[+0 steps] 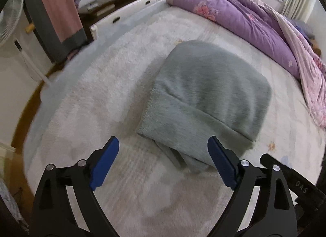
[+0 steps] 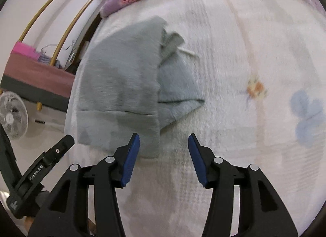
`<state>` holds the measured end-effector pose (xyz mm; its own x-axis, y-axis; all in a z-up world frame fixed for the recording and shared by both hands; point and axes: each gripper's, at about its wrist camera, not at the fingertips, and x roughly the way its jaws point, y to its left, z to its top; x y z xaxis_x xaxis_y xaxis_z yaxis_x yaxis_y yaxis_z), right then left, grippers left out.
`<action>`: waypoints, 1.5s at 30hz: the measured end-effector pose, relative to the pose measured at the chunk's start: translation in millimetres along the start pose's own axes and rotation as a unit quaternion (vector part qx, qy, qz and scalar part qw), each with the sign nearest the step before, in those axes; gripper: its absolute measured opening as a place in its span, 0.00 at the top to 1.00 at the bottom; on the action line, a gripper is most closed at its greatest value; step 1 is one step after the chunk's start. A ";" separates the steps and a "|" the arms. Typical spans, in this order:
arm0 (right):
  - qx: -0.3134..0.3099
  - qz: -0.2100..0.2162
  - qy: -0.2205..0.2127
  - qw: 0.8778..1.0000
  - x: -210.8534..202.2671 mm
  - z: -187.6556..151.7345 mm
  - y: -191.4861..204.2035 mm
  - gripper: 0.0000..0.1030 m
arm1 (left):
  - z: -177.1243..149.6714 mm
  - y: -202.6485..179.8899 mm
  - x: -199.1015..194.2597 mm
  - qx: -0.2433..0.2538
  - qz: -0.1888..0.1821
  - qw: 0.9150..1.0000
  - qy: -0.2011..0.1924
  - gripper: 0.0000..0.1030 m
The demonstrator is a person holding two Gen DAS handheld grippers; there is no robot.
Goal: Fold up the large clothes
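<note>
A grey-green fleece garment [image 1: 205,98] lies folded into a compact bundle on the white fluffy bed cover [image 1: 106,94]. In the right wrist view the garment [image 2: 122,86] shows a ribbed hem and a white drawstring on its right side. My left gripper [image 1: 163,145] is open and empty, just short of the bundle's near edge. My right gripper [image 2: 164,141] is open and empty, its left finger over the bundle's near corner. Part of the other gripper [image 2: 51,155] shows at the lower left of the right wrist view.
A purple floral quilt [image 1: 254,19] is heaped along the far side of the bed. A dark bench with white drawers [image 1: 126,2] stands beyond the bed's left edge. A pink cloth [image 1: 59,7] hangs there, and a white fan [image 2: 12,114] stands on the floor.
</note>
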<state>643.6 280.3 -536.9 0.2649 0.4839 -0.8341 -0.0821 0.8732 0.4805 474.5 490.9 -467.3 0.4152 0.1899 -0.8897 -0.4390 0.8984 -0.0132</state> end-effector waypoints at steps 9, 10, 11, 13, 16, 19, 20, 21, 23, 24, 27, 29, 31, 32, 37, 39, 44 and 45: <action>-0.067 -0.001 -0.045 0.997 -108.8 -25.8 -2.8 0.29 | -19.5 -49.9 -96.0 0.022 0.017 0.999 -0.039 0.13; -0.071 0.002 -0.049 0.996 -118.2 -26.3 -3.4 0.29 | -23.5 -56.5 -110.7 0.022 0.014 0.999 -0.047 0.13; -0.077 0.005 -0.054 0.996 -132.2 -27.7 -3.8 0.29 | -27.6 -64.0 -125.9 0.022 0.018 0.998 -0.053 0.13; -0.087 0.011 -0.063 0.994 -163.0 -33.2 -7.9 0.28 | -34.0 -77.6 -152.5 0.027 0.023 0.997 -0.064 0.13; -0.105 0.015 -0.075 0.991 -209.6 -45.4 -14.4 0.18 | -49.6 -102.0 -201.5 0.035 0.030 0.995 -0.087 0.13; -0.122 0.021 -0.090 0.988 -266.2 -62.0 -21.0 0.18 | -66.6 -123.8 -246.8 0.039 0.028 0.993 -0.109 0.13; -0.128 0.021 -0.096 0.987 -284.2 -67.0 -23.9 0.18 | -74.2 -133.1 -264.6 0.040 0.027 0.992 -0.115 0.13; -0.135 0.022 -0.102 0.985 -303.8 -72.2 -27.1 0.18 | -79.0 -138.7 -276.5 0.040 0.024 0.992 -0.119 0.13; -0.139 0.027 -0.114 0.983 -337.5 -80.7 -33.3 0.18 | -92.5 -155.7 -311.8 0.040 0.020 0.991 -0.128 0.12; -0.142 0.029 -0.122 0.982 -360.3 -85.9 -37.0 0.18 | -96.7 -161.6 -323.9 0.040 0.018 0.990 -0.133 0.12; -0.150 0.032 -0.138 0.978 -405.4 -95.4 -42.7 0.11 | -114.7 -185.5 -370.5 0.055 0.017 0.987 -0.153 0.12; -0.158 0.030 -0.160 0.974 -443.1 -104.5 -44.7 0.10 | -124.2 -199.0 -400.7 0.066 0.010 0.984 -0.162 0.12; -0.164 0.022 -0.176 0.970 -476.2 -112.7 -45.0 0.09 | -132.9 -206.6 -426.9 0.069 0.004 0.983 -0.172 0.12; -0.165 0.020 -0.181 0.969 -487.2 -115.8 -44.9 0.09 | -137.0 -209.8 -440.3 0.070 0.001 0.981 -0.178 0.12; -0.172 0.011 -0.200 0.964 -529.5 -133.3 -38.1 0.08 | -150.6 -214.1 -484.1 0.078 -0.019 0.977 -0.196 0.12; -0.175 0.005 -0.206 0.963 -539.0 -140.5 -33.3 0.08 | -154.6 -215.2 -496.5 0.089 -0.025 0.975 -0.200 0.12; -0.174 -0.012 -0.220 0.960 -556.5 -164.8 -14.6 0.08 | -165.2 -200.4 -521.9 0.103 -0.039 0.972 -0.209 0.12; -0.172 -0.015 -0.223 0.960 -560.0 -171.1 -10.3 0.08 | -166.4 -195.9 -525.0 0.106 -0.041 0.971 -0.209 0.12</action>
<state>331.8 10.4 -121.1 0.6505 0.4514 -0.6109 -0.3592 0.8915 0.2762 209.8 149.4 -73.6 0.7489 0.2190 -0.6255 -0.2353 0.9702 0.0580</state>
